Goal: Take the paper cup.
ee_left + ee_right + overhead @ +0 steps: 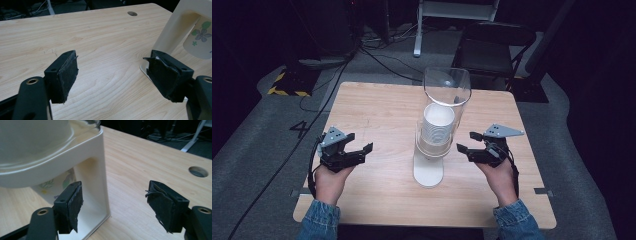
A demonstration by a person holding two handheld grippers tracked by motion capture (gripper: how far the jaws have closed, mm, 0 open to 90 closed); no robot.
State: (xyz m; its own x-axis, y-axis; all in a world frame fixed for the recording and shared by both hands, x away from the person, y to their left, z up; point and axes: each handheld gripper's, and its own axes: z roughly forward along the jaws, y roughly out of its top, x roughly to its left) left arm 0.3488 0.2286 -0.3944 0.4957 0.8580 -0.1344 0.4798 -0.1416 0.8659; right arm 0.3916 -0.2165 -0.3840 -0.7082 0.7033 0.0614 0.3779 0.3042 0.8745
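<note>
Low in the frame I see my left gripper [361, 142] and right gripper [466, 141], palms up, jaws apart and empty. Between them at centre stands the cup dispenser [429, 170]; beyond, a chair [492, 47] at top.

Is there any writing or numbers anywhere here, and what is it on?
"4": a dark mark on the grey floor, left of the table.
The paper cup in the dispenser carries a flower print, no words.
Nothing else is readable.
</note>
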